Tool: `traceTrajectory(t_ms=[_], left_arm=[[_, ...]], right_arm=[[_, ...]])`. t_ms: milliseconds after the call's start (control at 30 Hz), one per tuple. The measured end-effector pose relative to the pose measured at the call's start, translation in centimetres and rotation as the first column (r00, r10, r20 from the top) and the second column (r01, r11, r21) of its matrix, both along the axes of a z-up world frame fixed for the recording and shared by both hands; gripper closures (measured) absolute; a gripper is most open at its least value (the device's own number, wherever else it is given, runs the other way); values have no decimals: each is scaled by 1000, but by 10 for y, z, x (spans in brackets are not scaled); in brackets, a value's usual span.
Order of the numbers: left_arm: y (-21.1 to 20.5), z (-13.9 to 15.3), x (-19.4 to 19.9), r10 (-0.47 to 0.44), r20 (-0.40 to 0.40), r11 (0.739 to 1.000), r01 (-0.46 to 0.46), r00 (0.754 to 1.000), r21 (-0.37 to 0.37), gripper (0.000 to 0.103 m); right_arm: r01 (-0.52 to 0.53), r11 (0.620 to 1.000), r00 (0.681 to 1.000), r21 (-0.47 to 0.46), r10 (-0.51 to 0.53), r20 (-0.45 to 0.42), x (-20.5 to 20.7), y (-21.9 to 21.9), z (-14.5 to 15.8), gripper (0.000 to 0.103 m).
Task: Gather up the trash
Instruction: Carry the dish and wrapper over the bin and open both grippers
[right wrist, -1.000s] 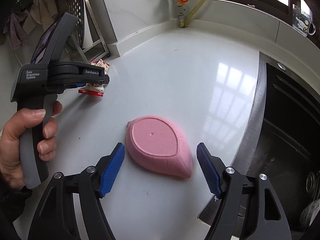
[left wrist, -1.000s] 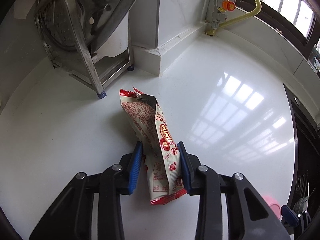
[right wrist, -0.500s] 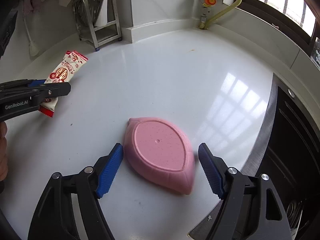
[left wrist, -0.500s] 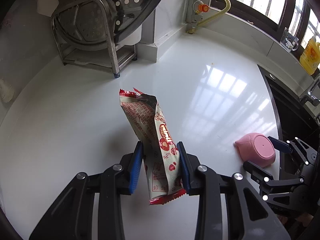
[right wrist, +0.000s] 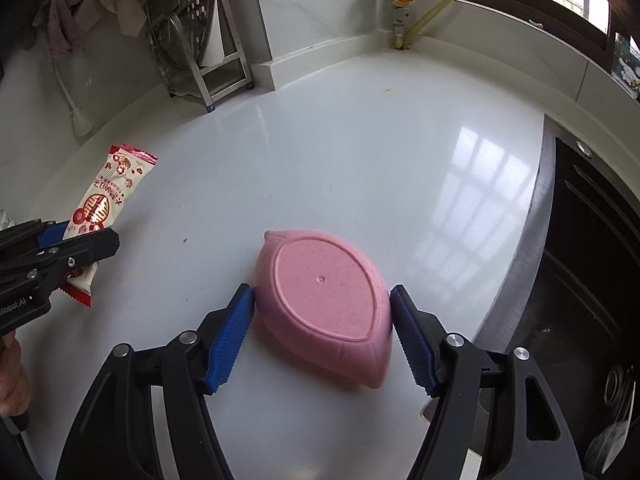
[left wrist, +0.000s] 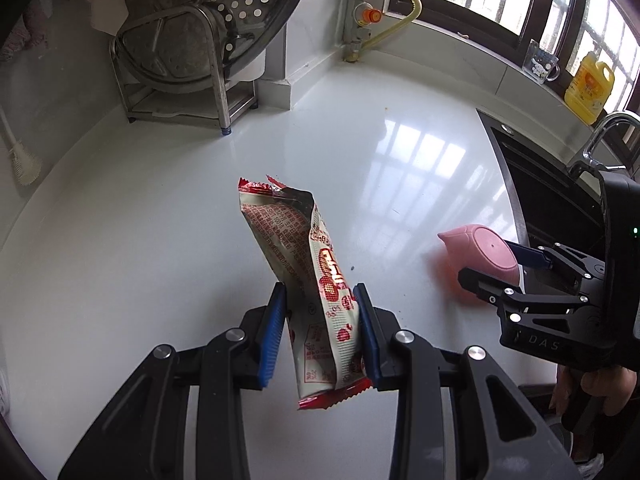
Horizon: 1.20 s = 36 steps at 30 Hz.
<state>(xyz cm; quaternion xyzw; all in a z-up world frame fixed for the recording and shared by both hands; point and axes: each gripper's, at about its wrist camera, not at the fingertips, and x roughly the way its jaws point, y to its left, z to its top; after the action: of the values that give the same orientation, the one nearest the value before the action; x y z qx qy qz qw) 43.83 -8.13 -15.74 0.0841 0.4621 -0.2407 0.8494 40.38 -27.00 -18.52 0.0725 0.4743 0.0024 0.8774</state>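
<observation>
My left gripper (left wrist: 322, 332) is shut on a red-and-white snack wrapper (left wrist: 308, 276) and holds it up above the white counter (left wrist: 140, 240). The wrapper's torn end points away from me. The wrapper also shows at the left of the right wrist view (right wrist: 106, 204). A pink leaf-shaped dish (right wrist: 320, 300) lies upside down on the counter. My right gripper (right wrist: 322, 336) has its blue pads on both sides of the dish, touching or nearly touching its rim. The dish also shows in the left wrist view (left wrist: 480, 252).
A steel dish rack (left wrist: 192, 60) with a perforated pan stands at the back left. A black sink (right wrist: 580, 280) lies at the right past the counter edge. A yellow gas hose (left wrist: 396, 24) is in the far corner. A yellow bottle (left wrist: 588, 88) stands on the windowsill.
My left gripper has lifted the wrapper off the counter and pulled back from the rack. My right gripper has moved forward and narrowed around the pink dish.
</observation>
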Motion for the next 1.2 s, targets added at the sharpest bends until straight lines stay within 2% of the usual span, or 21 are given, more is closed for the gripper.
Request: traceTrajectory(t_ms=[167,400,667,933,1067,1200], left_arm=[[9,12,-29,-24,17,1000,24,1000,8,70],[7,37,-86,-23,38,1000,23,999,8,70],[-14,59,-185,-52,24,999,52,998,-10,70],[-38,42,-291,-83,-63,997,82,995,-10,70],[-54,23,-335,-113,-97,993,115,989,19,70],[-70,2,-366,-126,-136,990,134,983,49,69]], right_arm=[[20,999,999,34,-20,26,-35,4,17,36],[29,998,997,51,-33,64,-107,8,47,36],[89,993,995,78,-92,38,-223,-2,64,36],[166,982,985,92,-161,-65,-339,-31,47,36],[197,976,975,89,-186,-120,-375,-42,31,36],[211,974,966,87,-194,-169,-393,-45,11,36]])
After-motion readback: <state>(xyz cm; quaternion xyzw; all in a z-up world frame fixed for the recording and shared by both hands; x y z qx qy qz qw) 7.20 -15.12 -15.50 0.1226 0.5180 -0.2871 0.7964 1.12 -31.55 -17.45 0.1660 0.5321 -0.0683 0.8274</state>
